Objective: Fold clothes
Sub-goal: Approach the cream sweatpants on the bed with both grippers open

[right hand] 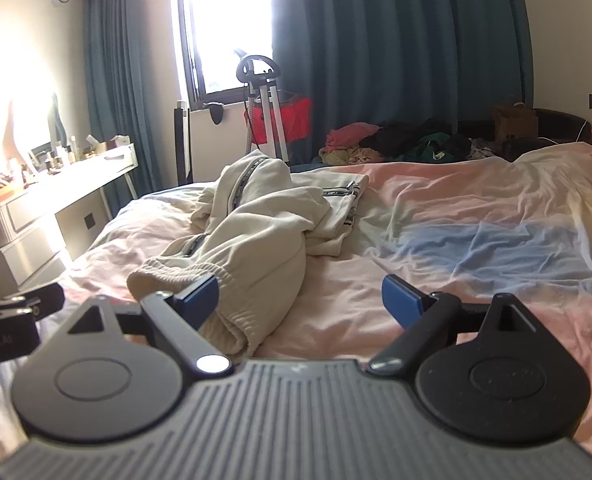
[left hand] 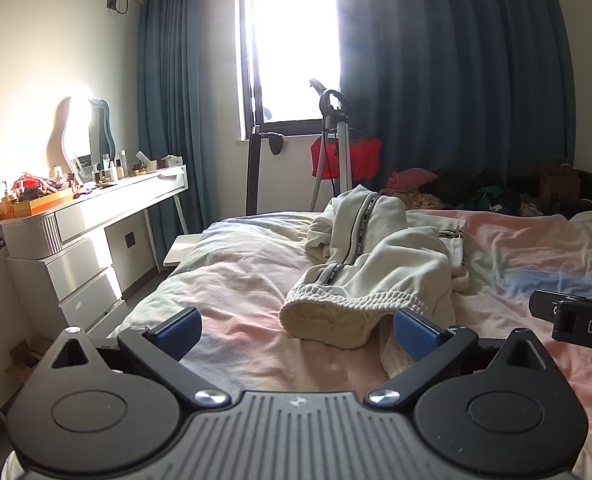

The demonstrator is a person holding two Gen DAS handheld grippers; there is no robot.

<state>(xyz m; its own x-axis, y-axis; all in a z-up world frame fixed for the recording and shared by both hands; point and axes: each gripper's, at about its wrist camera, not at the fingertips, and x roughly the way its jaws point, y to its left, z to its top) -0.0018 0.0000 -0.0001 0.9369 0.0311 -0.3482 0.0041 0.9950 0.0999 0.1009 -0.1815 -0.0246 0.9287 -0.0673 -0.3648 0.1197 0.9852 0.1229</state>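
Observation:
Cream sweatpants [left hand: 379, 264] with a black lettered side stripe lie crumpled on the pink and blue bedsheet [left hand: 236, 300]. An elastic cuff end faces me. My left gripper [left hand: 296, 334] hovers open just short of that cuff, its blue pads wide apart. The right gripper's black side [left hand: 575, 316] shows at the right edge of the left wrist view. In the right wrist view the sweatpants [right hand: 256, 232] lie left of centre, and my right gripper [right hand: 299, 300] is open, its left pad close in front of the cuff. Nothing is held between either pair of fingers.
A white dresser [left hand: 96, 220] crowded with cosmetics stands left of the bed. A pile of dark and pink clothes [right hand: 395, 140] lies at the far side. A garment steamer stand with a red bag [left hand: 339, 152] is by the window. Bare sheet [right hand: 475, 240] spreads to the right.

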